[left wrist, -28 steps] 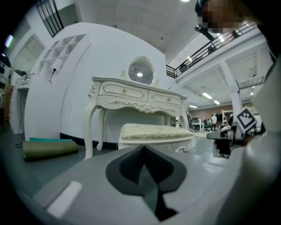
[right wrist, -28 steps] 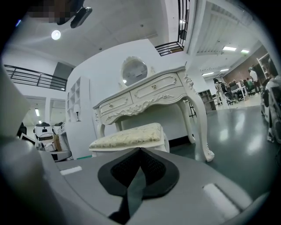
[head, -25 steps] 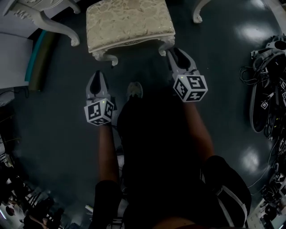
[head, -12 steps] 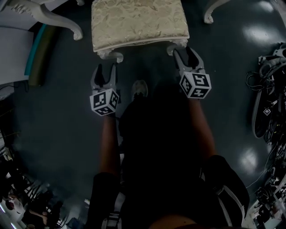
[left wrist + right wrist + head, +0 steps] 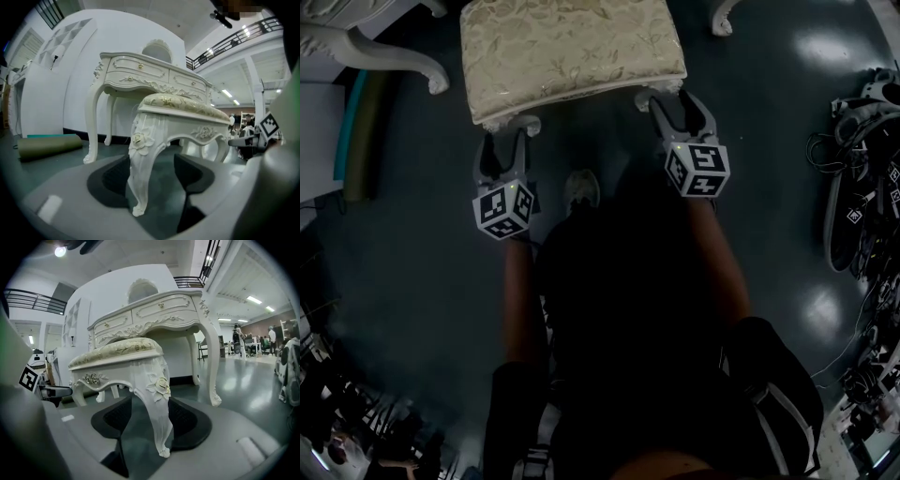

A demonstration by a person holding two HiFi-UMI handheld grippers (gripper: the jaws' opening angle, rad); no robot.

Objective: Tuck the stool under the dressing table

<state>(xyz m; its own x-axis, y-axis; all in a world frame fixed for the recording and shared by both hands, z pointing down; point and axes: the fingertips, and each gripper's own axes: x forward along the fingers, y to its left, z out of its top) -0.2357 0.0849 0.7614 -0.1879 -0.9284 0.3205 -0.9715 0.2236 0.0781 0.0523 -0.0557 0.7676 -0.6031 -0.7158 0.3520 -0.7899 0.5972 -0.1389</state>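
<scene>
The dressing table (image 5: 140, 70) stands against a white wall, its front edge above the far side of the stool (image 5: 572, 52). The space under the table, between its curved front legs, is bare dark floor (image 5: 412, 281) back to the skirting. In the head view a strip of floor shows between each side of the stool's seat and the table leg on that side. The stool stands in line with that gap, its padded seat lower than the table's apron.

The left gripper (image 5: 502, 150) is low at the stool's near left leg (image 5: 143, 164). Its jaws have just been opening and stand apart with the leg between them. The leg sits close against the left pad, with clear floor between it and the right pad. The right gripper (image 5: 682, 111) is at the near right leg (image 5: 157, 413). Its jaws have also been opening and are apart around that leg, which stands nearer the right pad with a gap on the left.

A rolled mat (image 5: 361, 141) lies on the floor left of the table's left leg, outside the gap. Cables and gear (image 5: 862, 206) are heaped well off to the right. The person's shoe (image 5: 581, 187) is just near of the stool, between the two grippers. People stand far off in the right gripper view.
</scene>
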